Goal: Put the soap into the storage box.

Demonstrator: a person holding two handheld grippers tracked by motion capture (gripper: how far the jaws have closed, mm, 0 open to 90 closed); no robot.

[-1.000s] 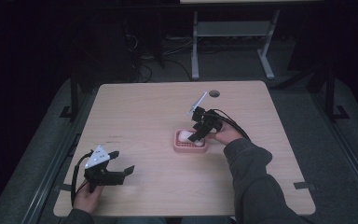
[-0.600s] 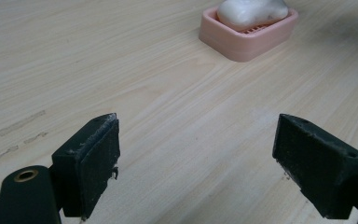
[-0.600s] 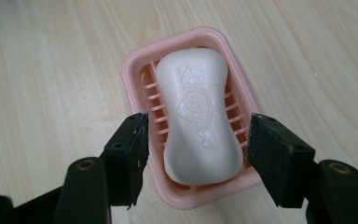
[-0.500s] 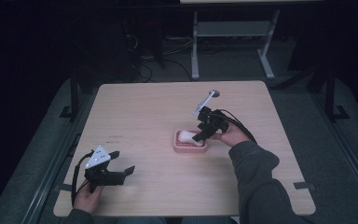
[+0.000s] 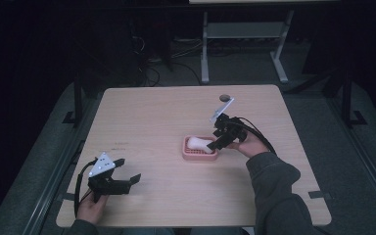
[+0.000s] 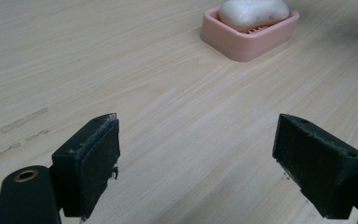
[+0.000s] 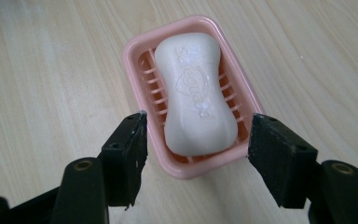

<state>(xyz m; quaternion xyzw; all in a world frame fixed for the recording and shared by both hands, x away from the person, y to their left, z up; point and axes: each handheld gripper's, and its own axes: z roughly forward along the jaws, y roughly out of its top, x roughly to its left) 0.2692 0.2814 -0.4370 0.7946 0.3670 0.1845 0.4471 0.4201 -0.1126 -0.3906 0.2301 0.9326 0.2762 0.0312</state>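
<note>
At the bottom left of the high view I see my left hand (image 5: 92, 208) holding the left gripper (image 5: 127, 171) low over the wooden table (image 5: 152, 112), near its front edge. Its jaws stand wide apart with nothing between them. In the left gripper view the two black pads (image 6: 91, 158) frame bare wood grain, and a few faint dark marks show on the table at the left of that frame.

Further in, right of centre in the high view, my right hand (image 5: 248, 145) and grey sleeve (image 5: 279, 196) reach in from the lower right. The right gripper (image 5: 214, 147) points left and down at a pink soap dish (image 5: 199, 154). A grey three-cornered plate (image 5: 223, 108) sits tilted on top of it and a black cable (image 5: 254, 129) loops behind.

In the right gripper view the dish (image 7: 140, 51) fills the middle of the frame, a white bar of soap (image 7: 196, 93) lying lengthwise on its slotted floor. The jaws are open, one on each side of the dish's near end, close to its rim; I cannot tell whether they touch it. They grip nothing.

Toward the far edge of the table is a small dark round hole (image 5: 224, 97). Beyond the table, at the top of the frame, stand a metal frame's legs (image 5: 205, 54) on a dark floor.
</note>
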